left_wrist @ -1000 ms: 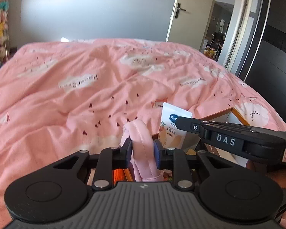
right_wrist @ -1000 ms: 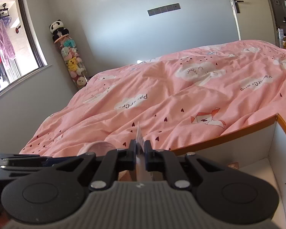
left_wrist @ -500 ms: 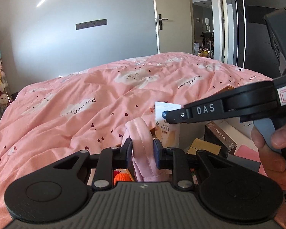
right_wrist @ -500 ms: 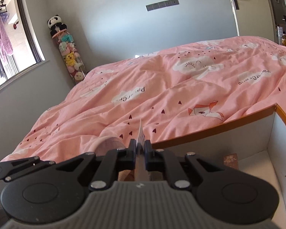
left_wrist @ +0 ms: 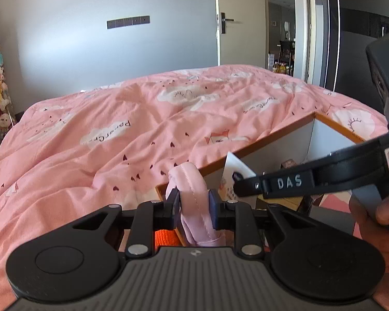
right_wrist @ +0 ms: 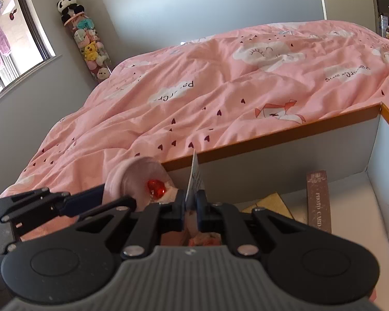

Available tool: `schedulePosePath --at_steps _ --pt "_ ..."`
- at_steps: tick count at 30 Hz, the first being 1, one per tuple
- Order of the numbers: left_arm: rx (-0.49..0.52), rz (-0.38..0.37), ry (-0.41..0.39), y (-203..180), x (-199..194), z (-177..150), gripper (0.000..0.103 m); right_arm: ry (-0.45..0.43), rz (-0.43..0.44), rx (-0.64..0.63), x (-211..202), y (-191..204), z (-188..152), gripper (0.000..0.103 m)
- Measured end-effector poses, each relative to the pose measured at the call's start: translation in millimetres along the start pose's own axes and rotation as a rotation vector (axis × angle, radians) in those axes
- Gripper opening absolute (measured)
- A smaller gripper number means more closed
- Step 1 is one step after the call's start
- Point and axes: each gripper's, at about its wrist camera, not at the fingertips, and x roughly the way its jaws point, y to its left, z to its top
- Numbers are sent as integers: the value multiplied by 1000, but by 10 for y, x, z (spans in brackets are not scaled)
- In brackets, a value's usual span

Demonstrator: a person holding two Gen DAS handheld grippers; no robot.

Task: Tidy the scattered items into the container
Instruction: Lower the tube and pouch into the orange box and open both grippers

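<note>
Left wrist: left tongs (left_wrist: 194, 205) clamp pink pouch (left_wrist: 193, 197) beside box (left_wrist: 269, 146).

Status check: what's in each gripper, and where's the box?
Left gripper shut on pink pouch. Right gripper shut on flat sachet. Both over the box near its corner. Nothing blocking.

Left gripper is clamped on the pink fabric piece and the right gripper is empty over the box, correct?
Not quite. The left gripper does clamp the pink fabric piece, but the right gripper is shut on a thin white packet over the box, as the right wrist view shows.
</note>
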Motion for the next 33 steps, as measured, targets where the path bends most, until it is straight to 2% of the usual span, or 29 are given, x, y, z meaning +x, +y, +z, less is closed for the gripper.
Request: schedulePosePath --at_steps 3,7,9,12,17,21,23,25,27,30,33 --pt "80 23 -40 -103 39 -36 25 26 -12 26 39 -51 -22 9" --pt "117 32 -13 -160 91 -127 26 49 1 55 74 -91 -54 10" --pt "117 40 11 -177 102 -154 27 49 2 44 72 -63 -59 10" --pt "93 6 112 -157 194 -206 30 48 4 42 76 -41 -63 11" --pt "101 8 110 -186 173 -274 30 49 9 46 70 -44 -70 13" --pt "81 1 125 -177 145 -250 36 48 17 33 61 -16 -63 14" --pt "68 -10 125 -176 114 -240 44 40 15 14 58 21 -57 15" --pt "67 -16 101 -195 52 -236 62 31 21 -2 43 54 -49 15" --pt "88 1 82 -232 2 -229 67 20 31 -21 19 91 -42 15" --pt "91 16 70 -233 -67 -214 67 0 41 -49 -27 149 -30 16" --pt "37 19 51 -166 -156 -181 67 -12 35 -68 -64 202 -19 19"
